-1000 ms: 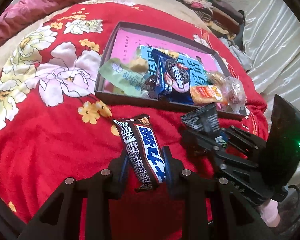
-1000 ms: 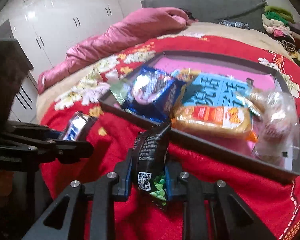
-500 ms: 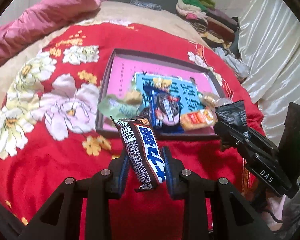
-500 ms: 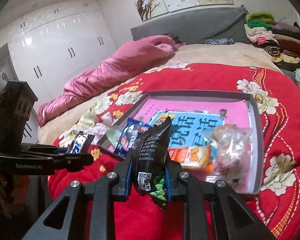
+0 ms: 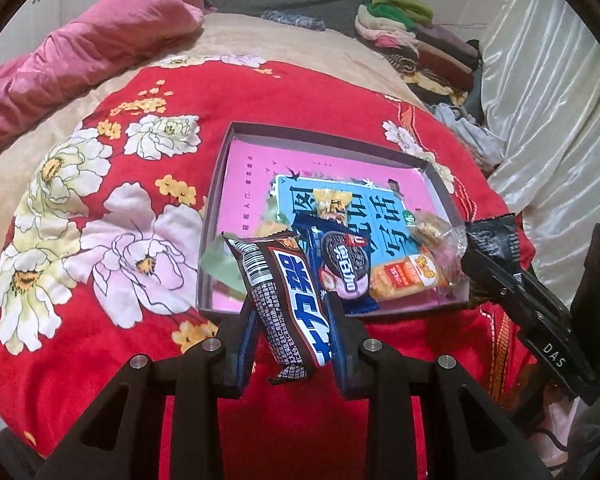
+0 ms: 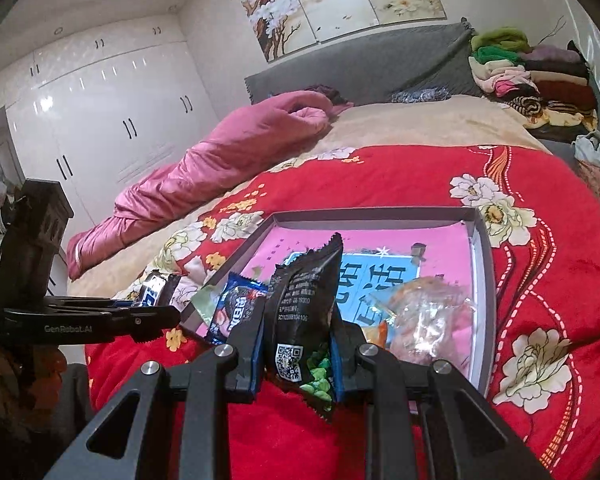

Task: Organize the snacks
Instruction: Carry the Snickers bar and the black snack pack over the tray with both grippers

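Two snacks are in your grippers at once, which is why both tools hang above the red flowered blanket (image 5: 100, 184) on the near side of the shallow grey cardboard box lid with the pink lining (image 5: 324, 140). Your left gripper (image 5: 292, 332) is pinching the dark brown chocolate bar wrapper with blue and white lettering (image 5: 282, 296) across its lower half, so the barcode end sticks up and away from you and overlaps the near edge of the box in that view. Your right gripper (image 6: 298, 356) is pressed tight on the black crinkled foil packet with a white code square and green peas printed at the bottom (image 6: 300, 312); you hold it low as well, so its sealed top points towards the box.

The box already holds the rest: a blue cookie pack (image 5: 342, 268) near its left corner, an orange-labelled bread roll in clear film (image 5: 404, 276) to its right, and a clear bag of small pastries (image 6: 428, 320) nearer the right wall. They crowd the near half, leaving the far pink floor bare.

Gripping each packet by its lower end looks sensible, since the free end can lead over the near wall. I judge you are mid-carry, with both pieces yet to be set inside. The far, open part of the lining seems the easier landing place, and the two tools sit close enough that you should mind them touching.
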Demonstrator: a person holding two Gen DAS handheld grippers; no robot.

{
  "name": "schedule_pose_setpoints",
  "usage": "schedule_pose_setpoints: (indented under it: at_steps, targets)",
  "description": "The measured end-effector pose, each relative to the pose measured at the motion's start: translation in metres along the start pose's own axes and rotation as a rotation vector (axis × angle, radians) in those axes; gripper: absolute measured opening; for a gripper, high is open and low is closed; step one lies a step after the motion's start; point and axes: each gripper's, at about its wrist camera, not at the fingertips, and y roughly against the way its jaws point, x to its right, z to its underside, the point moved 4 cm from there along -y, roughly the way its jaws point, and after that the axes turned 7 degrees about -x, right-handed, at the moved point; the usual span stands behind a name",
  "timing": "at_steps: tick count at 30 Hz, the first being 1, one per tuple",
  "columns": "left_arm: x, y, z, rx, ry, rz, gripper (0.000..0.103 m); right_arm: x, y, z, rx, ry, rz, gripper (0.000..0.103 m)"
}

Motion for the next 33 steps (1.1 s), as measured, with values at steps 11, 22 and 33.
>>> schedule_pose_setpoints:
  at_steps: [11, 22, 33]
  targets:
    - [-0.008, -0.027, -0.012, -0.007, -0.015, -0.040, 0.019, 0.013, -0.002, -0.003, 0.005, -0.019, 0.029, 0.026]
    - [-0.012, -0.041, -0.027, 0.025, -0.031, -0.020, 0.018, 0.013, -0.010, -0.004, -0.005, -0.012, 0.034, 0.026]
    - [-0.010, -0.049, -0.033, 0.028, -0.031, -0.018, 0.018, 0.013, -0.018, -0.008, -0.010, -0.002, 0.028, 0.026]
